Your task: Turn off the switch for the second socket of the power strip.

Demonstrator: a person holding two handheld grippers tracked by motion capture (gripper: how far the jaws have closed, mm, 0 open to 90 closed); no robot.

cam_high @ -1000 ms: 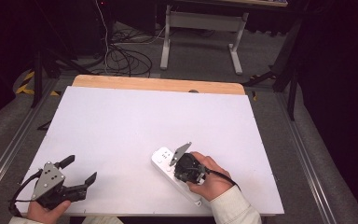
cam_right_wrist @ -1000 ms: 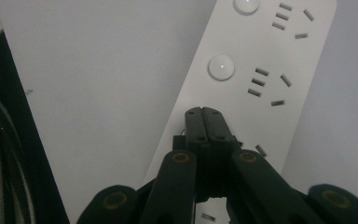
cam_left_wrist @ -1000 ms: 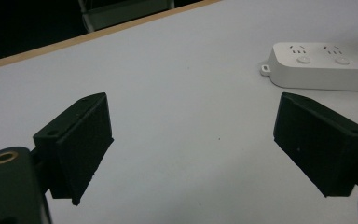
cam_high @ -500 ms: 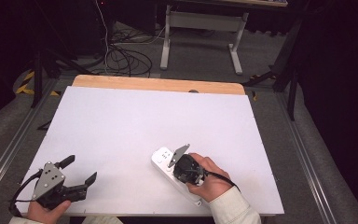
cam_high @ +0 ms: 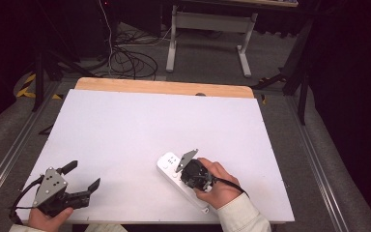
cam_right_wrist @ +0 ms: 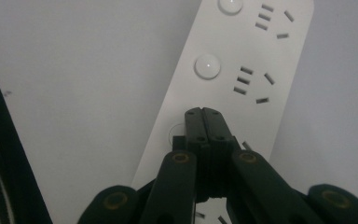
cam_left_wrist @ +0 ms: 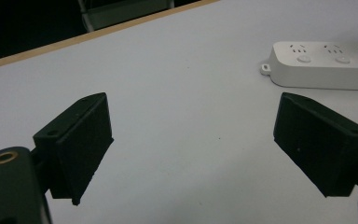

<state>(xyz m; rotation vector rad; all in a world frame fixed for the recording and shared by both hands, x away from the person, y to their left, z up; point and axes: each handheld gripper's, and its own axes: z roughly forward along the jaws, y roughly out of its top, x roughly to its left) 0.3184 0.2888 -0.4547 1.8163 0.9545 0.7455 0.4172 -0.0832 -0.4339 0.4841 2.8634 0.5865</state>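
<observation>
Little has moved since earlier; my right gripper (cam_right_wrist: 203, 112) stays over the power strip (cam_high: 174, 169) at lower centre, jaws together, tips on its third button. The strip's long axis runs diagonally to lower right. Left gripper (cam_high: 83, 176) idles wide apart, lower left.

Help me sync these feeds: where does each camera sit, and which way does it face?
High view: above the person's side, looking forward and down at the table; both hands and tools show.
Left gripper view: rides the left tool, looking low across the table between open jaws.
Right gripper view: rides the right tool, looking down past shut jaws.
Shared: all three show the power strip.
</observation>
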